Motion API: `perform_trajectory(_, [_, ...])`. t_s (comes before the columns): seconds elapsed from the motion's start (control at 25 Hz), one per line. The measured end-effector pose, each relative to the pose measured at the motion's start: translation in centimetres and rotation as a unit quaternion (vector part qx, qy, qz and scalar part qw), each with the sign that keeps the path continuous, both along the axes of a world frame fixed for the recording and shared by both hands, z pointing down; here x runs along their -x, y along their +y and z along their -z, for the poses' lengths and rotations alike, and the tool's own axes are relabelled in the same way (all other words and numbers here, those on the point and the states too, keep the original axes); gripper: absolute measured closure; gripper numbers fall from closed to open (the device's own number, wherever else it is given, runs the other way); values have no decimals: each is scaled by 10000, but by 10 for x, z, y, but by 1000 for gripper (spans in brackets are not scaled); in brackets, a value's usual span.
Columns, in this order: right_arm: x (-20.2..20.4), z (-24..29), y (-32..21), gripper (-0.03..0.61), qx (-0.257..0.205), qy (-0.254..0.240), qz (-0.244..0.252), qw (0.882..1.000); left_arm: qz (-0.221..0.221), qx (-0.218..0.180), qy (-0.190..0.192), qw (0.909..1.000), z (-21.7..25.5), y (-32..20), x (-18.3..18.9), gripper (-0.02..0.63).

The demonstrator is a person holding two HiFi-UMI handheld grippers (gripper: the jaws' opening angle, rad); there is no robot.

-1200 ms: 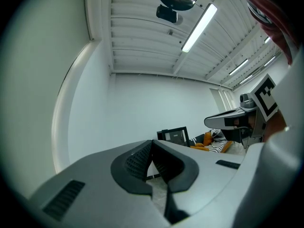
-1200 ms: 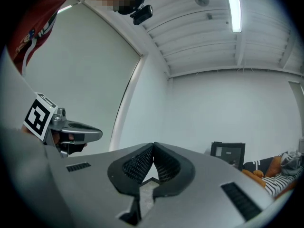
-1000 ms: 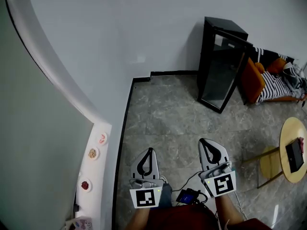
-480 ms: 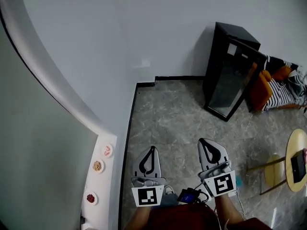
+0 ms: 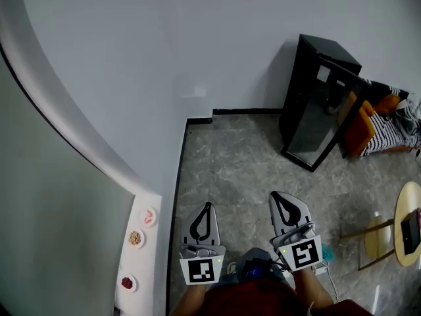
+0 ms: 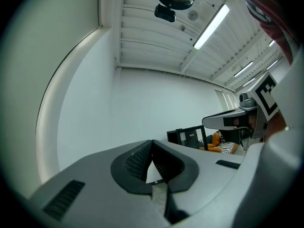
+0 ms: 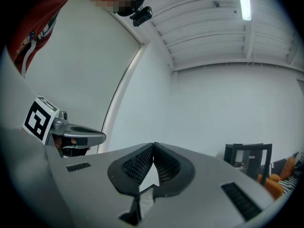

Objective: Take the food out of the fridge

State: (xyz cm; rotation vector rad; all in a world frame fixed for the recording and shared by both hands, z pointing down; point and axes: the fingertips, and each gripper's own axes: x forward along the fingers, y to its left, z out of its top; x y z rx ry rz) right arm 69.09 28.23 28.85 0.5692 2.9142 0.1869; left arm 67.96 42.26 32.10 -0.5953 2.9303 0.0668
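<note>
The white left tongs (image 5: pixel 207 206) and right tongs (image 5: pixel 277 196) are both pinched together on nothing, pointing across the grey marbled floor (image 5: pixel 237 163) and well apart from the tall black glass-doored fridge (image 5: pixel 314 107), which stands upright ahead and rightward, nearer the right tongs, with no food visible inside.
</note>
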Motion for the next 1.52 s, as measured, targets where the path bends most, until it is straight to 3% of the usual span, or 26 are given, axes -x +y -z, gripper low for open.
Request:
perform_trajectory(0.36, [71,-12,-25,557,52,34,1,10000,-22,103,-12,9999,-8,-26,71,600])
perform_trajectory(1.12, [274,4,-129,556,108,19,14,9999,11,204,5,9998,12,-134,276,600])
perform_trajectory(1.52, [339,1,-154,557,127,-4,89,9999,126,149,0,9998,13,-158,339,600])
